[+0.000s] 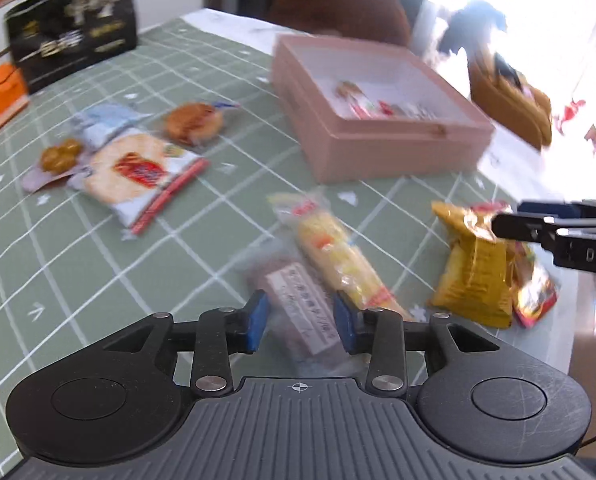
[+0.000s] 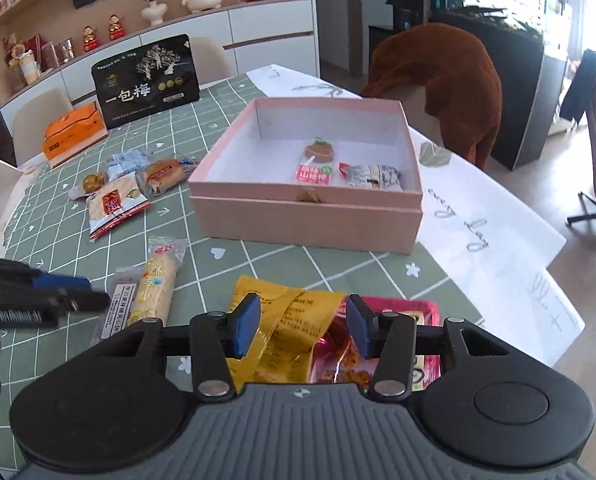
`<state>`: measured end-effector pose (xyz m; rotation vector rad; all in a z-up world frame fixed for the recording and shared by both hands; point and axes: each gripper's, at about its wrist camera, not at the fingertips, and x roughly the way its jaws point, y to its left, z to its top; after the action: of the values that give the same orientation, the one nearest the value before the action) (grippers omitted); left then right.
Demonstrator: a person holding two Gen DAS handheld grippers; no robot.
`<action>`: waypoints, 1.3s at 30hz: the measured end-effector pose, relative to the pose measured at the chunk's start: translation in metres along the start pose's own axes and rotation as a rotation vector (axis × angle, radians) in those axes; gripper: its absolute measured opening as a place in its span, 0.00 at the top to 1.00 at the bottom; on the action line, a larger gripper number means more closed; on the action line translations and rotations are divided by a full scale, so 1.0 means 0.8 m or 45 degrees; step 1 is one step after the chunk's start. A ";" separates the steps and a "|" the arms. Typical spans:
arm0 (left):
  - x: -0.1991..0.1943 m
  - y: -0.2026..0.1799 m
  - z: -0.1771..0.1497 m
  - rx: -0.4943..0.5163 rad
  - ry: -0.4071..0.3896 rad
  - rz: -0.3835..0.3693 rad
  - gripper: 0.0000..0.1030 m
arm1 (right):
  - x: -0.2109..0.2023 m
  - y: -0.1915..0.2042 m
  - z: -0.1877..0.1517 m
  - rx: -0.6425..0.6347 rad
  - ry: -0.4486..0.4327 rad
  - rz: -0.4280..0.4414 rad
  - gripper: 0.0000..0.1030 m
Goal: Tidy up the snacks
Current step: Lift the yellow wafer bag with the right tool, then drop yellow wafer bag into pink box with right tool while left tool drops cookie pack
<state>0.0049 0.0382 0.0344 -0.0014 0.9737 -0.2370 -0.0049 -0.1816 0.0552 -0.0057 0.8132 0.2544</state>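
A pink box [image 2: 305, 224] stands open on the green checked tablecloth and holds a lollipop [image 2: 317, 154] and a wrapped snack [image 2: 371, 176]. It also shows in the left wrist view [image 1: 397, 152]. My left gripper [image 1: 301, 322] is open, its pads on either side of a clear purple-brown packet [image 1: 298, 304], beside a long yellow snack pack [image 1: 333, 252]. My right gripper [image 2: 301, 330] is open just above a yellow packet [image 2: 286, 328] and a red packet [image 2: 393, 312]. The right gripper also shows in the left wrist view [image 1: 509, 220].
More snacks lie at the left: a rice cracker pack [image 2: 114, 204], a round cake [image 2: 164, 176], golden balls [image 2: 92, 182], a blue-white pack [image 2: 128, 162]. A black bag [image 2: 146, 80] and an orange box [image 2: 74, 132] stand at the back. White paper [image 2: 489, 216] covers the table's right side.
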 end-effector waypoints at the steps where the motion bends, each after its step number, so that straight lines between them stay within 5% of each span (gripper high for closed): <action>1: 0.007 -0.004 0.002 -0.001 0.010 0.035 0.59 | 0.001 0.000 -0.001 0.005 0.006 0.002 0.54; 4: 0.023 0.000 0.011 -0.075 0.010 0.102 0.55 | 0.005 0.002 -0.004 -0.001 0.043 0.023 0.51; 6: 0.030 0.006 0.016 -0.111 -0.004 0.110 0.53 | 0.009 0.008 -0.006 0.003 0.062 0.018 0.39; 12: 0.042 0.006 0.027 -0.051 0.002 0.113 0.56 | 0.029 0.037 -0.008 -0.023 0.118 0.057 0.35; 20: 0.018 0.010 -0.003 -0.055 0.017 0.092 0.58 | 0.075 0.062 -0.003 -0.083 0.156 0.089 0.40; 26: 0.027 -0.001 0.004 -0.026 0.003 0.112 0.46 | 0.061 0.064 -0.003 -0.109 0.169 0.135 0.50; 29: 0.029 -0.010 0.001 0.010 -0.028 0.174 0.57 | 0.046 0.056 0.001 -0.101 0.137 0.131 0.52; 35: 0.015 -0.006 -0.012 -0.053 -0.092 0.068 0.59 | 0.011 0.026 0.012 -0.051 0.053 0.121 0.53; 39: -0.021 0.000 0.003 -0.129 -0.224 0.023 0.59 | -0.009 0.009 0.022 -0.005 0.007 0.126 0.53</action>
<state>-0.0021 0.0416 0.0491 -0.1044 0.8091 -0.1674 0.0016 -0.1741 0.0733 0.0303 0.8194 0.3496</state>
